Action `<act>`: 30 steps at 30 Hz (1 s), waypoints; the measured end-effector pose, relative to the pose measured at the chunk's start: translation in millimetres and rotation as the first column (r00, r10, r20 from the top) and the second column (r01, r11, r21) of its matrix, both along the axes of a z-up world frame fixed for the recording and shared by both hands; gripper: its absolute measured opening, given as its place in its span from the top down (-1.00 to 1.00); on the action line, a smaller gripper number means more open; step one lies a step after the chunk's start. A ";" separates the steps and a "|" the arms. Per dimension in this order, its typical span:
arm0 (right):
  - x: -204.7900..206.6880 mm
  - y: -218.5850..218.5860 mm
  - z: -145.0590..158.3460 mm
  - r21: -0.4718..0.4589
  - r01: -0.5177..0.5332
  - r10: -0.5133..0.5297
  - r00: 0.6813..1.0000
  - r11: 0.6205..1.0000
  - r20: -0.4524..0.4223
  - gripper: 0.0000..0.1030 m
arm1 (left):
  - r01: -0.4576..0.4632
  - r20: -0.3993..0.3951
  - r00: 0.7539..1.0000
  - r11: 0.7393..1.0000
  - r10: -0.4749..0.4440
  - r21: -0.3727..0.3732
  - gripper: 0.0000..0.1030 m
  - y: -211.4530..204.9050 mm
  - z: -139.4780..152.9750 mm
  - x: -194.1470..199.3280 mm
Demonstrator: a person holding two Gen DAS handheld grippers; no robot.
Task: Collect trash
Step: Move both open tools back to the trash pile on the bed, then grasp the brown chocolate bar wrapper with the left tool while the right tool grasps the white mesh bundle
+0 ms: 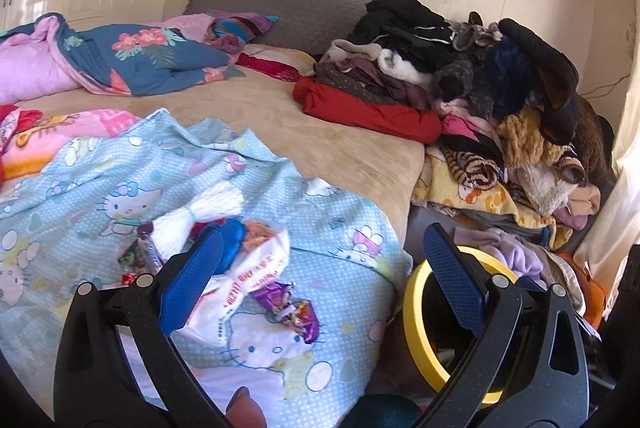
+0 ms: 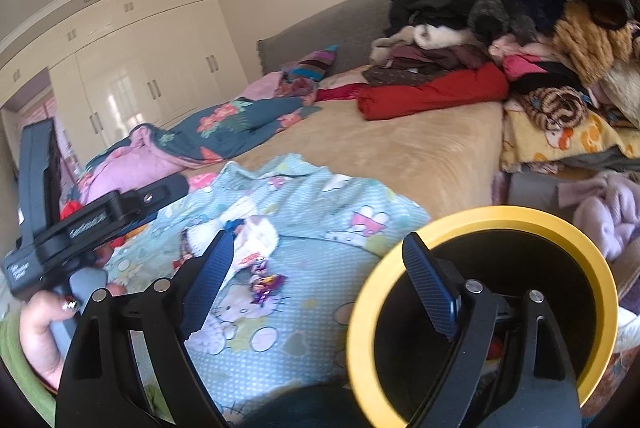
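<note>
Trash lies on a light blue cartoon-cat sheet on the bed: a white wrapper with red print, a purple candy wrapper, a white bow-shaped wad and a blue piece. My left gripper is open just above them, its left pad in front of the white wrapper, with nothing between the pads. A black bin with a yellow rim stands off the bed's corner. My right gripper is open and holds nothing, its right finger over the bin's mouth. The white wrapper and the purple wrapper lie beyond its left finger.
A tall heap of clothes covers the bed's far right side and spills beside it. A flowered blue and pink quilt lies at the far left. A hand holds the left gripper's black body. White wardrobes line the far wall.
</note>
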State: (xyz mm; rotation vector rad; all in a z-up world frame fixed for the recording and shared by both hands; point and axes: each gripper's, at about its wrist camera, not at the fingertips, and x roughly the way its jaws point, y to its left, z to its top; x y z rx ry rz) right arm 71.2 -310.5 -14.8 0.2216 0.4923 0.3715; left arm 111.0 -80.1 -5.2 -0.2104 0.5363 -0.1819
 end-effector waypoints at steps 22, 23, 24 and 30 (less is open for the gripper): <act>-10.5 76.6 2.8 -0.099 -0.241 0.243 0.970 0.966 0.008 -0.74 | -0.157 -0.010 0.988 0.987 0.157 -0.012 -0.79 70.2 1.2 9.1; -10.6 80.1 2.5 -0.104 -0.254 0.256 0.967 0.962 0.005 -0.74 | -0.163 -0.017 0.986 0.986 0.163 -0.012 -0.79 74.0 0.0 10.2; -11.3 84.6 1.8 -0.111 -0.269 0.270 0.963 0.957 0.001 -0.74 | -0.173 -0.025 0.985 0.985 0.173 -0.010 -0.79 79.1 -1.5 11.5; -13.1 114.8 -3.8 -0.191 -0.364 0.367 0.930 0.911 -0.022 -0.75 | -0.219 -0.084 0.972 0.976 0.217 -0.011 -0.79 108.4 -12.2 20.0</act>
